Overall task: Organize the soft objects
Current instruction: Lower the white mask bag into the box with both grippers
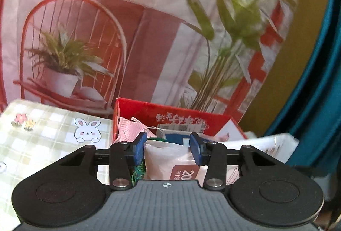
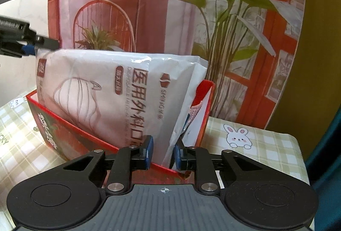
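While the pack is lowered: both ends should be kept level.
Mask pack [image 2: 110, 99]: stood in the red box [image 2: 70, 137].
Left gripper [image 1: 168, 147]: half open around the pack's top, contact not clear.
Right gripper [image 2: 163, 153]: narrowly closed on the pack's edge.
Left view only: pink knit [image 1: 127, 128] is seen inside.

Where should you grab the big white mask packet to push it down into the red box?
Probably by its top edge, coming from above. The mask packet stands on end in the red box, so only its upper part sticks out, thin and flat enough to pinch. The right gripper already pinches one end; the left gripper is at the opposite top corner.
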Available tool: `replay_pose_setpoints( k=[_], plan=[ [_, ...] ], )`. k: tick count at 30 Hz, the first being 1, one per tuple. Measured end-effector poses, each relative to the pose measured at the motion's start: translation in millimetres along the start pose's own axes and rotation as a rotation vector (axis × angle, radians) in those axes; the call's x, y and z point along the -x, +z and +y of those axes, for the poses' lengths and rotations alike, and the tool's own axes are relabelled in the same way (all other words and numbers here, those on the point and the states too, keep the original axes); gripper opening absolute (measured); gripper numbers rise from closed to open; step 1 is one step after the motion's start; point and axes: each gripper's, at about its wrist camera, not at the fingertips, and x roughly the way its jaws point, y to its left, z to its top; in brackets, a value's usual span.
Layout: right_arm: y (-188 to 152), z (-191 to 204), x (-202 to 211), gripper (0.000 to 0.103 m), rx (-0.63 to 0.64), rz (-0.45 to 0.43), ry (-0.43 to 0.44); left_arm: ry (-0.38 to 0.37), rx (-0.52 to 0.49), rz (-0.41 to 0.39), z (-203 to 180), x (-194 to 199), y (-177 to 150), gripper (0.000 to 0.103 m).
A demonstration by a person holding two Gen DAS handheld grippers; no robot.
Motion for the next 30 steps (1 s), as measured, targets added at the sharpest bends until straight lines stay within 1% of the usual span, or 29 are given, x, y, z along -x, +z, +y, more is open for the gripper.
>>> replay_pose_setpoints(
  k=[3, 4, 5, 7, 10, 13, 15, 18, 20, 22, 24, 25, 26, 29, 30],
  plan=[
    [3.4, 0.1, 7.5, 0.039, 0.000, -0.018, 0.018, -0.006, 0.005, 0.008, 3.3, 1.0, -2.5, 0.046],
    [5.1, 1.3, 11.3, 0.049, 0.005, -0.034, 0.015, -0.005, 0.003, 0.012, 3.7, 0.6, -3.3, 0.046],
    [7.8, 2.3, 15.8, 0.063, 0.008, -0.059, 0.009, -0.003, -0.003, 0.014, 3.5, 0.6, -4.5, 0.046],
    [15.3, 2.7, 25.2, 0.072, 0.004, -0.112, 0.008, 0.001, -0.011, 0.014, 3.2, 1.5, -7.2, 0.047],
    [30.5, -0.5, 34.0, 0.074, -0.031, -0.169, 0.018, 0.000, -0.015, 0.016, 4.8, 4.1, -9.5, 0.047],
    [44.2, -5.5, 35.5, 0.075, -0.073, -0.207, 0.004, -0.003, -0.018, 0.024, 5.5, 5.6, -11.3, 0.046],
    [50.7, -11.6, 32.7, 0.071, -0.133, -0.219, 0.013, -0.005, -0.020, 0.032, 5.8, 5.2, -12.9, 0.046],
    [53.5, -20.2, 24.2, 0.054, -0.217, -0.212, 0.022, -0.003, -0.025, 0.039, 7.0, 4.4, -16.0, 0.046],
    [52.8, -24.6, 17.2, 0.047, -0.263, -0.200, -0.005, -0.004, -0.020, 0.040, 8.3, 4.1, -16.1, 0.046],
    [50.7, -30.2, 9.7, 0.045, -0.314, -0.192, -0.002, -0.006, -0.018, 0.042, 8.4, 4.0, -15.3, 0.045],
    [49.5, -36.0, 3.8, 0.037, -0.361, -0.177, 0.021, -0.005, -0.019, 0.044, 7.2, 4.0, -15.0, 0.045],
    [48.9, -36.4, 2.1, 0.028, -0.371, -0.165, 0.024, -0.004, -0.018, 0.046, 7.3, 4.0, -15.3, 0.045],
    [47.7, -35.6, 1.3, 0.021, -0.369, -0.151, 0.007, -0.003, -0.015, 0.047, 8.3, 4.2, -15.8, 0.045],
    [41.1, -35.0, -0.2, 0.008, -0.338, -0.111, 0.007, -0.013, 0.007, 0.062, 13.0, 3.1, -19.2, 0.042],
    [37.6, -33.9, 0.1, 0.008, -0.329, -0.093, 0.012, -0.016, 0.012, 0.071, 13.6, 2.7, -21.2, 0.042]
  ],
)
